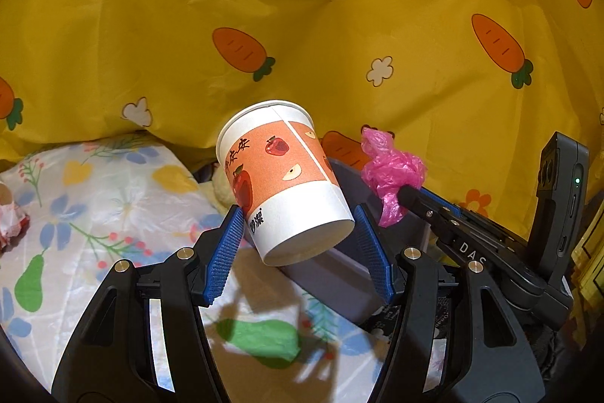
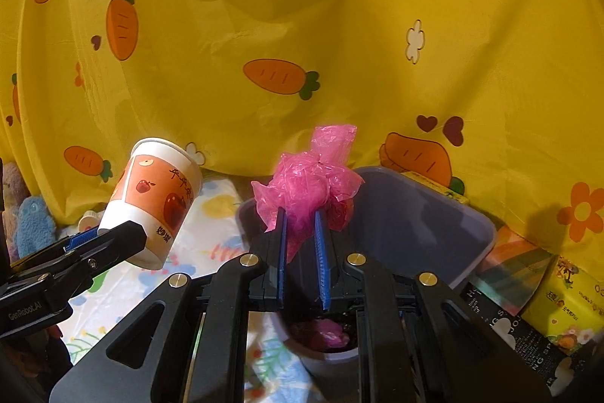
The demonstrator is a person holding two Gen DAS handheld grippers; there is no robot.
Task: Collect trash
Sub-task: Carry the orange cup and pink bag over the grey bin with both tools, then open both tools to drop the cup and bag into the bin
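Note:
My left gripper [image 1: 298, 237] is shut on a paper cup [image 1: 283, 176], white with an orange apple band, held tilted in the air above the floral sheet. The cup also shows at the left of the right wrist view [image 2: 158, 199]. My right gripper [image 2: 302, 225] is shut on a crumpled pink plastic bag [image 2: 309, 184] and holds it over the near rim of a grey plastic bin [image 2: 422, 225]. In the left wrist view the pink bag [image 1: 392, 169] and the right gripper's fingers [image 1: 426, 206] are just right of the cup, above the grey bin [image 1: 339, 274].
A yellow carrot-print cloth [image 1: 302, 25] hangs close behind everything. A white floral sheet [image 1: 94, 214] covers the surface at left. Plush toys [image 2: 34, 221] lie at far left. Boxes and a yellow tissue pack [image 2: 566, 308] sit right of the bin. Something pink [image 2: 332, 331] lies in a pot under my right gripper.

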